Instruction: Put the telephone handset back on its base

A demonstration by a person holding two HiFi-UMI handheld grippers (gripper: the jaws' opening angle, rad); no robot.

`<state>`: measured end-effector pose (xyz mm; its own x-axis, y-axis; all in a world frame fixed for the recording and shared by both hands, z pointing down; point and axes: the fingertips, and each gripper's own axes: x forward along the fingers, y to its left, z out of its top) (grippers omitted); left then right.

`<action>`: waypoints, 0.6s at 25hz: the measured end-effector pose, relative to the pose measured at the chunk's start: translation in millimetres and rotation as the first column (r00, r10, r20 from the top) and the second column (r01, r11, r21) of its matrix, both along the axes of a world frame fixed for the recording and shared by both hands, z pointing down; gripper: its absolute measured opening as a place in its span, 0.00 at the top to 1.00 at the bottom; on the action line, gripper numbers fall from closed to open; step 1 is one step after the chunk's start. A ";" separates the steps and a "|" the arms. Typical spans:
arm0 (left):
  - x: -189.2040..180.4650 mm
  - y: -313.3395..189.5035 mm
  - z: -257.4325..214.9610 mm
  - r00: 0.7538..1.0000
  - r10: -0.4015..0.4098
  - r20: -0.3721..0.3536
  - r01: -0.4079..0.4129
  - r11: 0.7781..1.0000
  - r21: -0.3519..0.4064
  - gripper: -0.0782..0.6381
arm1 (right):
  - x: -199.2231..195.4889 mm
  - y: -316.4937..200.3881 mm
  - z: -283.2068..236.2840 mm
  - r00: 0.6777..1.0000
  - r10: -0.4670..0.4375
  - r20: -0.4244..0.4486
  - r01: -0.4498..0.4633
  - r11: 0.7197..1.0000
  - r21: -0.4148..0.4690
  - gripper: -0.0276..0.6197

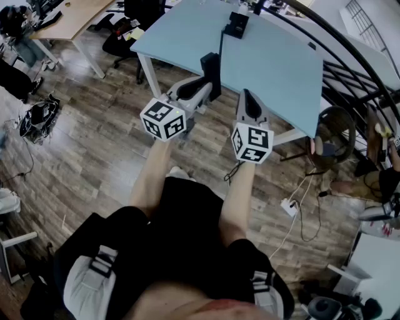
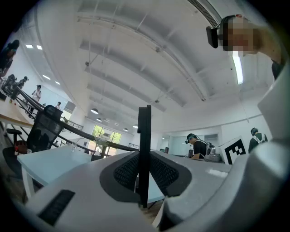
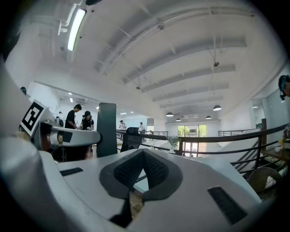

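Note:
My left gripper is shut on a flat black telephone handset that stands upright between its jaws, just over the near edge of the light blue table. In the left gripper view the handset rises as a thin dark slab between the pads. The black telephone base sits farther back on the table. My right gripper hovers beside the left one, shut with nothing in it; its pads meet. The handset shows to its left.
A curved black railing runs behind the table at the right. A power strip with cables lies on the wooden floor. A black office chair and a wooden desk stand at the back left. People stand in the distance.

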<state>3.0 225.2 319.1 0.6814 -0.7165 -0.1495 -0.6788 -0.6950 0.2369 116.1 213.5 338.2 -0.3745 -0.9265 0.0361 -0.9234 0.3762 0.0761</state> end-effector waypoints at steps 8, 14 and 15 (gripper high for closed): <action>-1.3 8.0 0.0 1.000 -0.018 -0.008 0.018 1.000 -0.013 0.80 | 2.7 7.0 -0.9 0.996 0.013 0.087 -0.013 1.000 0.001 0.97; -10.3 9.7 2.4 0.999 -0.038 -0.023 0.038 0.999 -0.023 0.80 | 4.5 6.2 3.8 0.996 0.032 0.080 -0.032 0.999 -0.006 0.97; -11.8 9.2 0.5 0.999 -0.043 -0.029 0.043 0.999 -0.019 0.80 | 5.6 4.5 2.9 0.996 0.030 0.086 -0.030 1.000 -0.005 0.97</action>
<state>-8.9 234.4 319.6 0.6456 -0.7478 -0.1550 -0.7006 -0.6607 0.2695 121.7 218.0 341.1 -0.3481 -0.9374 0.0084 -0.9374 0.3481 -0.0057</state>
